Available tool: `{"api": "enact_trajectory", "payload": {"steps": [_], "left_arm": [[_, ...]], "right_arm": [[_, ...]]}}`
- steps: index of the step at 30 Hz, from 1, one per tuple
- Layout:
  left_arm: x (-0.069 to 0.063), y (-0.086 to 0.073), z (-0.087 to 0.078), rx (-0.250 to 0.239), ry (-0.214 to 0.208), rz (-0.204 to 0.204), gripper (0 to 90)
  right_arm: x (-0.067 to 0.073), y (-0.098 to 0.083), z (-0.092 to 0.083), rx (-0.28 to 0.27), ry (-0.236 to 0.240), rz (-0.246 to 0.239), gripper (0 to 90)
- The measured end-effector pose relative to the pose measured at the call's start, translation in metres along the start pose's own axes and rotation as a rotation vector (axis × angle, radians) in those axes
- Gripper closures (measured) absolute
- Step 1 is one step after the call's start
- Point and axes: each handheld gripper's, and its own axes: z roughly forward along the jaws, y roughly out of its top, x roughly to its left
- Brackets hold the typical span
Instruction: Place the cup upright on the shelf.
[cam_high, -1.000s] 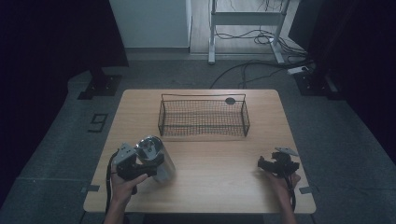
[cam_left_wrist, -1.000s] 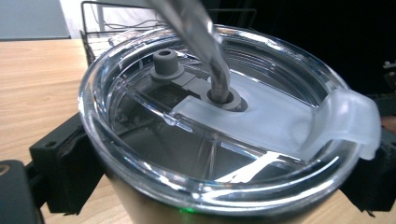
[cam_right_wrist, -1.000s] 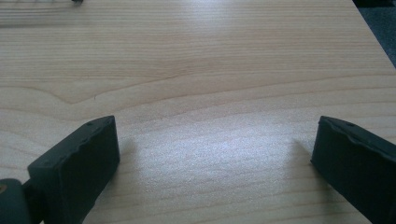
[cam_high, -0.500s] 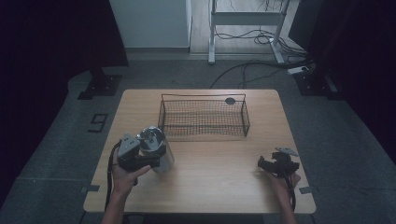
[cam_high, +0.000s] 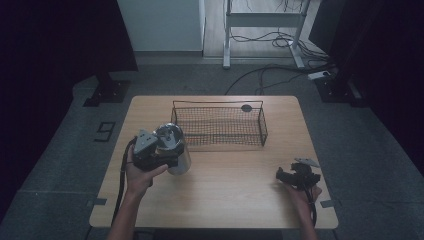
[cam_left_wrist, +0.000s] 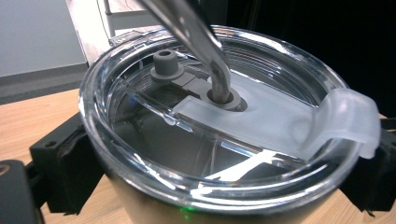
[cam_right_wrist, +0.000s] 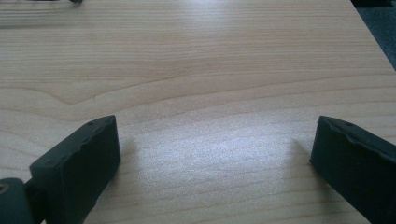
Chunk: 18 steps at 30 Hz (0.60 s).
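A steel tumbler (cam_high: 175, 148) with a clear lid (cam_left_wrist: 219, 126) and a metal straw (cam_left_wrist: 201, 37) hangs above the table's left side, close to the wire basket's (cam_high: 218, 125) left end. My left gripper (cam_high: 159, 150) is shut on the tumbler, its black jaws pressing both sides just under the lid rim in the left gripper view. My right gripper (cam_high: 289, 176) rests low over the table's right front, open, with bare wood between its jaws (cam_right_wrist: 215, 158).
The dark wire basket sits at the table's back middle, long side across. A small dark disc (cam_high: 246, 107) lies on the wooden table (cam_high: 225, 200) behind the basket. The floor beyond holds desk legs and cables.
My left gripper has carried the tumbler forward and to the right, toward the basket's left end, and lifted it. The right gripper has stayed put.
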Motion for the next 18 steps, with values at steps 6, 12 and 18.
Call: {"api": "enact_trajectory", "payload": {"steps": [6,12,18], "left_arm": [[0.001,0.008,0.005,-0.003,0.012,-0.008,4.2],[0.002,0.013,0.015,0.010,0.027,-0.020,4.2],[0.001,0.021,0.024,0.014,0.025,-0.021,4.2]], "right_arm": [[0.000,0.000,0.000,-0.001,0.000,0.001,1.2],[0.000,0.000,0.000,-0.001,-0.002,0.003,1.2],[0.000,0.000,0.001,-0.002,-0.002,0.005,1.2]]}}
